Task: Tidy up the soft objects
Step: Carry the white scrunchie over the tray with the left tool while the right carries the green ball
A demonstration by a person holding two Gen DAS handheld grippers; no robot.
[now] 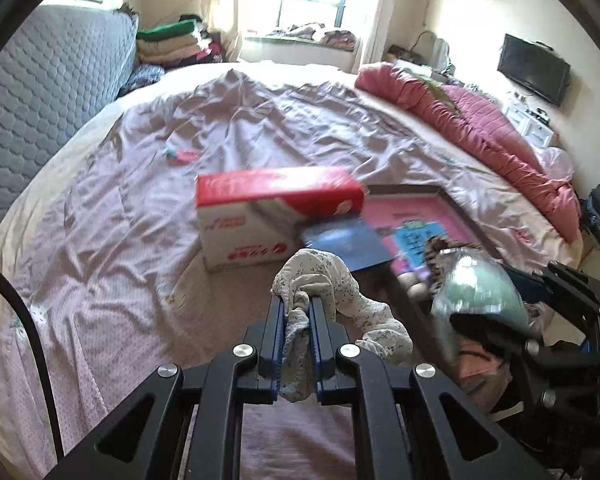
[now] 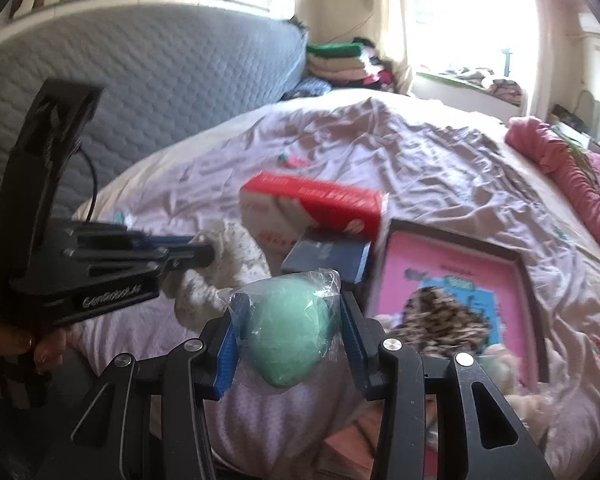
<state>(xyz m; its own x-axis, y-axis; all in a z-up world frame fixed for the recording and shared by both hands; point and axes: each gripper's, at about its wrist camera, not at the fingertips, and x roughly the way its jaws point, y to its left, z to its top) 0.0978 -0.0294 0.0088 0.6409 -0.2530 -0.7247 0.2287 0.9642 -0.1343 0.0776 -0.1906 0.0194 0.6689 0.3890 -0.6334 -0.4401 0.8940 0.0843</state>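
Observation:
My left gripper (image 1: 298,304) is shut on a crumpled pale floral cloth (image 1: 320,276) that bunches over its tips and trails to the right. From the right wrist view the same left gripper (image 2: 210,254) reaches in from the left with the cloth (image 2: 236,256) at its tip. My right gripper (image 2: 290,312) is shut on a mint-green soft ball in clear plastic wrap (image 2: 292,332). In the left wrist view that wrapped ball (image 1: 480,288) shows at the right, blurred. Both are held above the bed.
A red-and-white carton (image 1: 276,216) and a dark blue flat box (image 1: 344,244) lie on the wrinkled lilac bed sheet (image 1: 140,220). A pink-lined open box (image 2: 460,280) holds a speckled fuzzy item (image 2: 440,320). A pink quilt (image 1: 480,128) lies along the bed's right side.

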